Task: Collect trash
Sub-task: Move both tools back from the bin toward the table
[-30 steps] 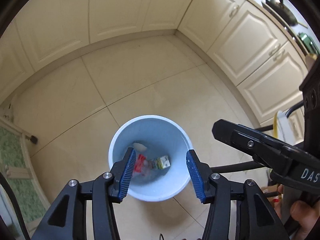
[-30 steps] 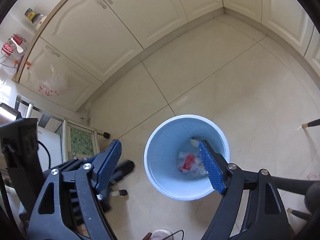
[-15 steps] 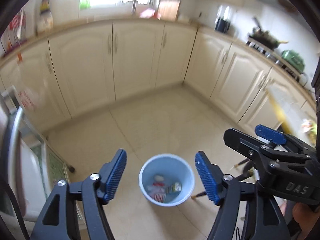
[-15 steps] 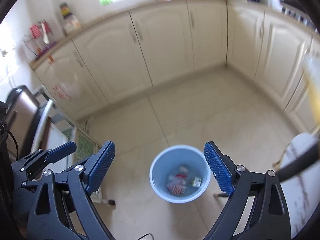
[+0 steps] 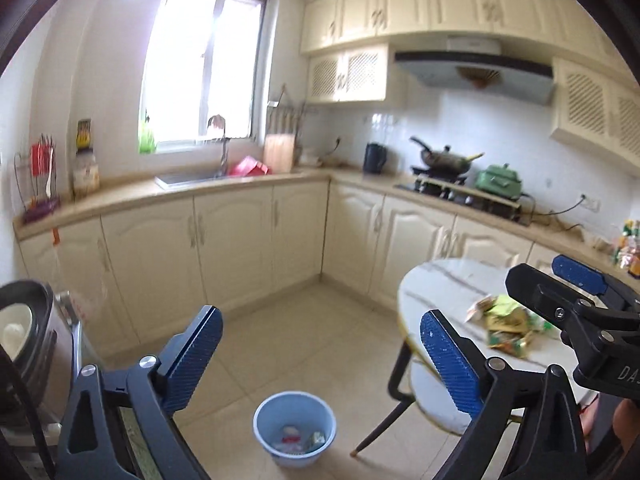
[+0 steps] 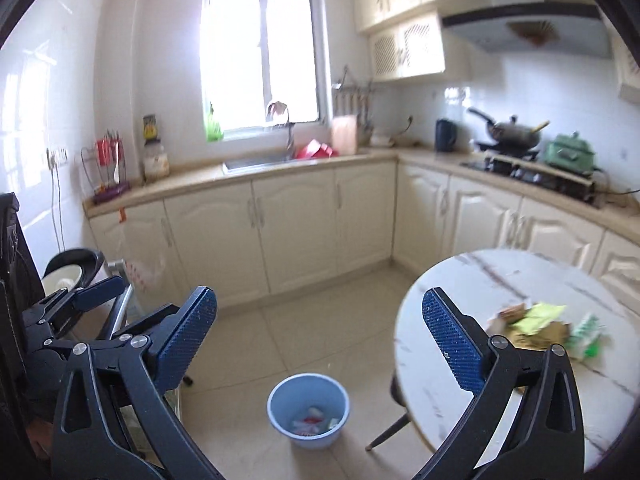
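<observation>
A light blue bin (image 5: 259,432) (image 6: 308,442) stands on the tiled floor far below, with wrappers in its bottom. A heap of yellow and green wrappers (image 5: 508,324) (image 6: 536,324) lies on the round marble table (image 5: 440,288) (image 6: 480,280) to the right. My left gripper (image 5: 320,312) is held high over the floor; its jaws are opening and nothing is between them. My right gripper (image 6: 319,292) is level with it, jaws also opening and empty. Each gripper shows at the edge of the other's view: the right one (image 5: 576,292), the left one (image 6: 92,292).
Cream cabinets and a counter run along the back and right walls, with a sink (image 5: 188,178), a kettle (image 5: 375,157) and a stove with a wok (image 5: 444,160). A rice cooker (image 5: 20,328) stands at the left. A dark chair leg (image 5: 380,428) reaches the floor beside the bin.
Both grippers have risen from just above the bin and tilted upward, so the bin shrank and the kitchen and table came into view. Both sets of jaws have spread wider.
</observation>
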The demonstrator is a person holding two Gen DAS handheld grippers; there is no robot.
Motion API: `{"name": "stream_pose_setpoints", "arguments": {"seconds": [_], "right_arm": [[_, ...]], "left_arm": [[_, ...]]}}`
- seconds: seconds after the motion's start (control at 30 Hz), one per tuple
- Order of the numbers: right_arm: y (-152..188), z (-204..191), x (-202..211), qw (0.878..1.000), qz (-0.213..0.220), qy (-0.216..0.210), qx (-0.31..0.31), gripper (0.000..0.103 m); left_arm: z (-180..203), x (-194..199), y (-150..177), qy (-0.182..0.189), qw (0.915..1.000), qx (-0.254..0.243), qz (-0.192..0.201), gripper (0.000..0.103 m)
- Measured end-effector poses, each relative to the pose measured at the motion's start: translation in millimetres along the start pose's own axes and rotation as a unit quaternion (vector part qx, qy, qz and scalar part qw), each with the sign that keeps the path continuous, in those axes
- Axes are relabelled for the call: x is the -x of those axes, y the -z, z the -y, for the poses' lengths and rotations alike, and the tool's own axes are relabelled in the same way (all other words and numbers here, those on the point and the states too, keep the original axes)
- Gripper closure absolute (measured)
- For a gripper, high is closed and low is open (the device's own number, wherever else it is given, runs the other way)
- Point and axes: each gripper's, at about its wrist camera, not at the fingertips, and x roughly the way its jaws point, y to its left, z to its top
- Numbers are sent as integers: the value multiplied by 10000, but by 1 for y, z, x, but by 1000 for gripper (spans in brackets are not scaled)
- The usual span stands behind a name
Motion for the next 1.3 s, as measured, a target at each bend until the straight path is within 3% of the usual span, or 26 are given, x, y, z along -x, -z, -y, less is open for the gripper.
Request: {"name": "stream_pose_setpoints", "arguments": {"seconds": [0.13,0.33,0.37,0.43,0.67,0.87,1.3], "right_arm": [[-12,14,63,9991,323,241,-88,0],[-27,32,148,9940,821,716,-114,0],[-28,34,159,9929,880,787,-116,0],[-30,36,184,9903,1037,915,-146,0],[-30,36,226,9849,1280,1162,-66,0],[-28,40,233,9837,1304,1232,-120,0],[-21,53,231,9830,1252,1324,-213,0]], "left_arm": [[24,50,4,69,9987,-252,441,1],[45,137,64,120,9954,-345,891,1],[47,173,93,134,9947,-349,960,1],[56,211,117,195,9933,-379,1077,1],[63,261,172,338,9885,-467,1395,1],[64,274,190,378,9877,-552,1410,1],[78,236,140,388,9889,-631,1290,1]]}}
